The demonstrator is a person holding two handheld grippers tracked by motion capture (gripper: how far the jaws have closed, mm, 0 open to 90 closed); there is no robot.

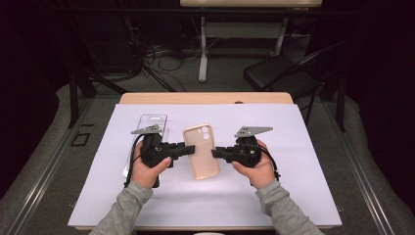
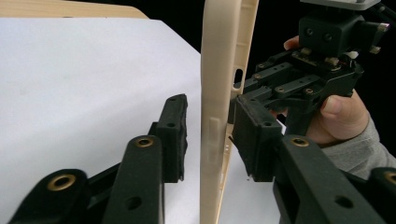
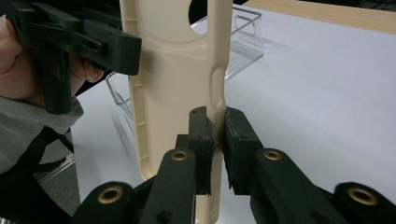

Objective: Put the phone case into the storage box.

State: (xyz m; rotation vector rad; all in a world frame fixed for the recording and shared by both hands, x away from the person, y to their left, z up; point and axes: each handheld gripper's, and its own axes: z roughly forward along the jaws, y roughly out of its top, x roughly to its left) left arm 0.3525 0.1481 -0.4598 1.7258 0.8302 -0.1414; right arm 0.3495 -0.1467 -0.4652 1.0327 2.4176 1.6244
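Beige plastic phone case (image 1: 201, 152), with a camera cut-out at its 12 o'clock end, sits at the centre of the white surface (image 1: 293, 196), between both grippers. The right gripper (image 1: 216, 152) meets it from 3 o'clock; its jaws are clamped onto the case's side wall. The left gripper (image 1: 190, 148) meets it from 9 o'clock; its jaws stand slightly parted, straddling the opposite edge with a visible gap beside one pad. A clear plastic case (image 1: 149, 128) lies at 10 o'clock of the beige one.
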